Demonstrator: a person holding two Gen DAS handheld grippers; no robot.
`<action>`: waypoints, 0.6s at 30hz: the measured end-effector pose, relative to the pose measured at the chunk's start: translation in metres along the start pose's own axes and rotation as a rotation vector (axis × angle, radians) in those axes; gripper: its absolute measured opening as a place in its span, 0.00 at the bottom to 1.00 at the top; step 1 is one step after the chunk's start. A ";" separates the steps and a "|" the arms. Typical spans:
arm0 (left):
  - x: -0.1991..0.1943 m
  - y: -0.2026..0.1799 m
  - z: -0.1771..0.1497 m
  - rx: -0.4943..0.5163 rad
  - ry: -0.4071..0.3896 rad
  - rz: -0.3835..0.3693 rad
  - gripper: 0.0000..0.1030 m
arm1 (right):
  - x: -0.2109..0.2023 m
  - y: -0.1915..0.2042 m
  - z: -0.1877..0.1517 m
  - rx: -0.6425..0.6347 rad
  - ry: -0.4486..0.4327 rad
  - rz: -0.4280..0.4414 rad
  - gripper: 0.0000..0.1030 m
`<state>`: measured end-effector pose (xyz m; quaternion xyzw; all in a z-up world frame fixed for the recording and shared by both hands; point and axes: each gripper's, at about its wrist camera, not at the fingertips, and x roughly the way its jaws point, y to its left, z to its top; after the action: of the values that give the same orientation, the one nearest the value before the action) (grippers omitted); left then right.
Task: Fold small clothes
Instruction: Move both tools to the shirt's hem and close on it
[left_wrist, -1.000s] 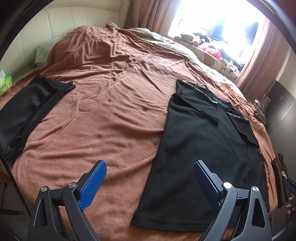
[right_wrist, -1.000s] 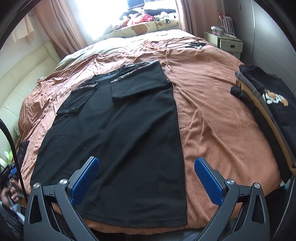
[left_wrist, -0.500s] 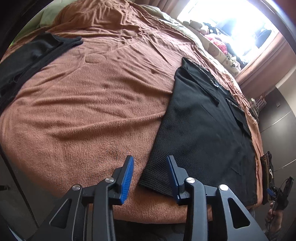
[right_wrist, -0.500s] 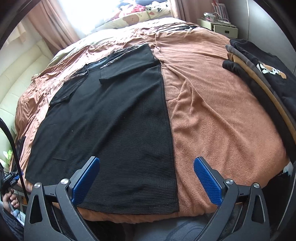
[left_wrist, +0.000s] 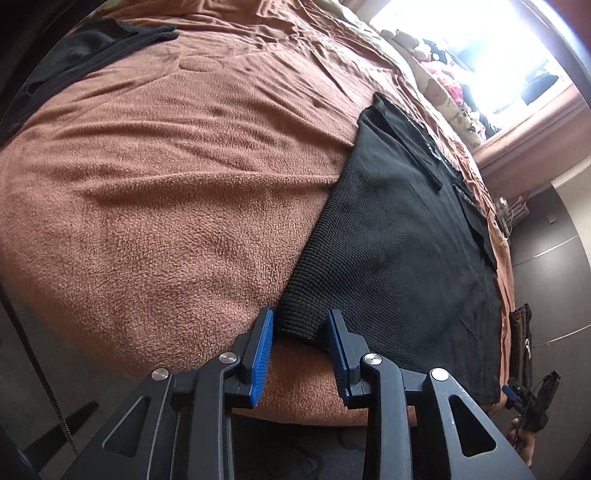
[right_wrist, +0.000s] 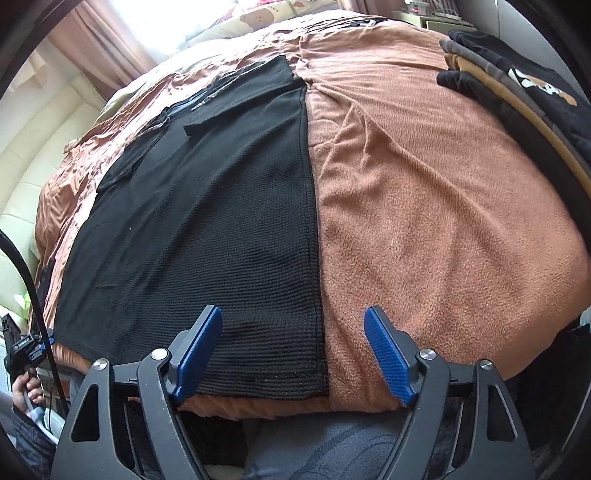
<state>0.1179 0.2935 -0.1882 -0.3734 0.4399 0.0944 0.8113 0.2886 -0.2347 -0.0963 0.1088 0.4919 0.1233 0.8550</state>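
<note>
A black knit shirt lies flat on the brown blanket, sleeves folded inward and hem toward me. In the left wrist view my left gripper sits low at the hem's left corner. Its jaws are closing, with that corner between the blue pads and a thin gap on each side. In the right wrist view the shirt fills the left half. My right gripper hangs over the hem's right corner. Its jaws are also closing but still stand wide, the corner lying between them untouched.
A pile of dark folded clothes lies at the blanket's far left. Another stack of folded tops lies on the right. Plush toys sit by the bright window. The bed's front edge runs just under both grippers.
Both grippers have sunk toward the shirt's hem. The left jaws went from wide apart to narrow around the left corner. The right jaws have drawn in a little.
</note>
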 end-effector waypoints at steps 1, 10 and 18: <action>-0.001 0.002 0.000 -0.006 -0.001 -0.005 0.31 | 0.001 -0.002 0.000 0.002 0.005 0.005 0.76; 0.006 0.000 0.008 0.012 -0.012 0.026 0.31 | 0.015 -0.001 -0.008 -0.035 0.056 0.014 0.67; 0.010 -0.007 0.006 0.040 -0.017 0.060 0.29 | 0.009 -0.018 -0.015 0.073 0.065 0.164 0.41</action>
<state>0.1310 0.2912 -0.1909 -0.3429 0.4460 0.1131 0.8189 0.2820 -0.2477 -0.1160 0.1759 0.5129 0.1784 0.8211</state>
